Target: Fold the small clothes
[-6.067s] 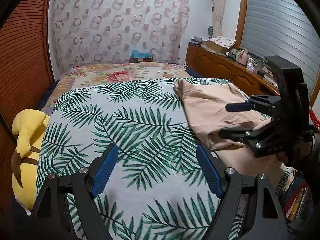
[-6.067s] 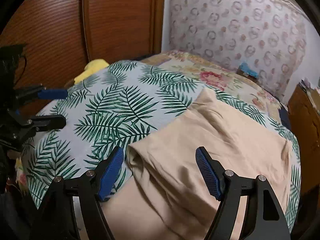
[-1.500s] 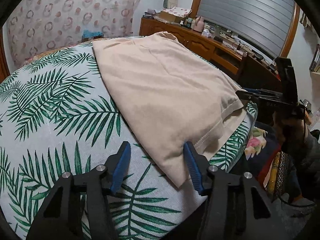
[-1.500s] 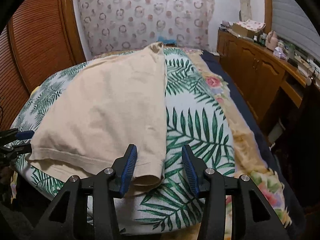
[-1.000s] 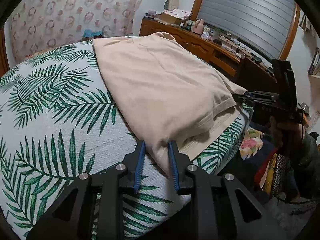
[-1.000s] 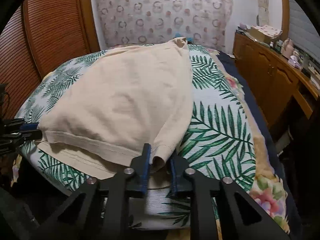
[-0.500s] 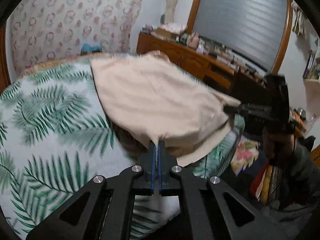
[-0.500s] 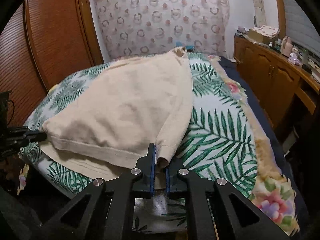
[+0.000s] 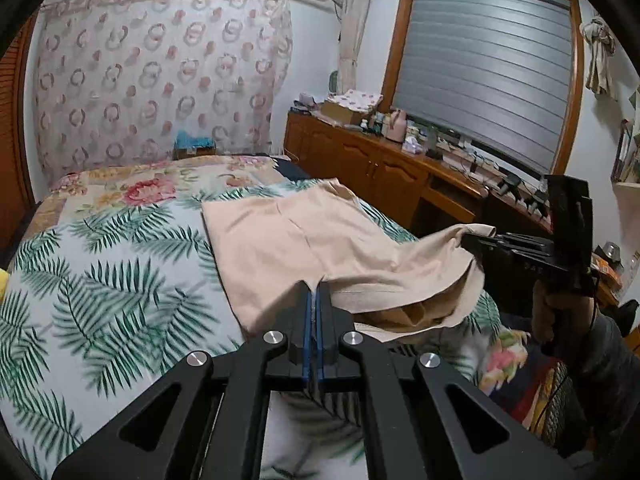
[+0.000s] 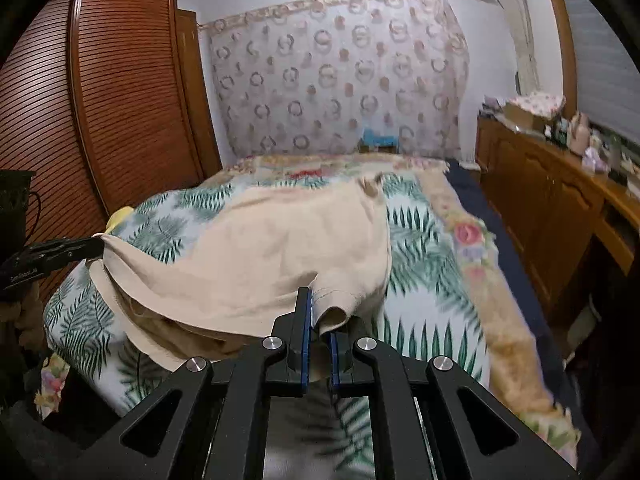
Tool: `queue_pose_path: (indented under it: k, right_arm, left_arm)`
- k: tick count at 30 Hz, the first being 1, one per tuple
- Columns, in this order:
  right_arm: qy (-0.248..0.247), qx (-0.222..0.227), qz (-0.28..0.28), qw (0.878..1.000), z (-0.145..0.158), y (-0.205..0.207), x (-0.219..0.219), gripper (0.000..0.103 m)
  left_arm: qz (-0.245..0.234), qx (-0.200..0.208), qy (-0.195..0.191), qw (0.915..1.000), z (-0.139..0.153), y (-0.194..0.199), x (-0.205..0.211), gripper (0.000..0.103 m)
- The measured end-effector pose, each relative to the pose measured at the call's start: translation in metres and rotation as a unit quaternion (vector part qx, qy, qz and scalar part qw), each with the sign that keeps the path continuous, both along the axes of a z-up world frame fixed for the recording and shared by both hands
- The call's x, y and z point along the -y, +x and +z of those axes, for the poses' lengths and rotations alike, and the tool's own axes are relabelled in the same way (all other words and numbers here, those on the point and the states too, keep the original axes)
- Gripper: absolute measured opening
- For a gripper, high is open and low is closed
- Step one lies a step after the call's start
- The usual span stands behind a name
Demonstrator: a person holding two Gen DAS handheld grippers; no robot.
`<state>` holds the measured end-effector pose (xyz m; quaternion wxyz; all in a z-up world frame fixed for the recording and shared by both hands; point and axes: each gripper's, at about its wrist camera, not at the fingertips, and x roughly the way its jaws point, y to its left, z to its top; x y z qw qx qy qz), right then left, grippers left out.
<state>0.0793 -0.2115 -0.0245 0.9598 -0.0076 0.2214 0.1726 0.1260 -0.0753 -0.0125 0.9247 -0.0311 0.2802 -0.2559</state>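
beige garment is being held taut above the bed, both near corners being clamped by the left hand-held gripper and right hand-held gripper so it can be folded evenly.

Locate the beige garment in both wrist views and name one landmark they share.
Left wrist: beige garment lies center-right on the bed, near corners pinched by the left gripper and right gripper.
Right wrist: garment spreads center-left, lifted between the right gripper and left gripper.
Shared landmark: ring-patterned curtain.
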Motion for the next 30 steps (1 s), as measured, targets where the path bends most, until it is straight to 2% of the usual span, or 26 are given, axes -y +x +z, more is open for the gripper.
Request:
queue_pose_path:
  k: [5, 13, 24, 30]
  right_arm:
    - [-0.003, 0.017, 0.008, 1.000, 0.006, 0.016, -0.006, 0.007]
    - [-0.009, 0.020, 0.014, 1.000, 0.002, 0.060, -0.010, 0.007]
    - [-0.010, -0.008, 0.021, 1.000, -0.009, 0.107, -0.015, 0.007]
    - [-0.016, 0.006, 0.027, 0.999, 0.006, 0.115, -0.016, 0.007]
  left_arm:
    - [0.014, -0.001, 0.001, 0.9999, 0.002, 0.025, -0.002, 0.003]
    - [0.028, -0.013, 0.010, 0.9995, -0.003, 0.070, -0.002, 0.003]
    - [0.035, -0.041, 0.033, 0.9980, -0.023, 0.112, 0.002, 0.003]
    - [0.036, -0.028, 0.019, 0.9988, -0.008, 0.121, 0.001, 0.003]
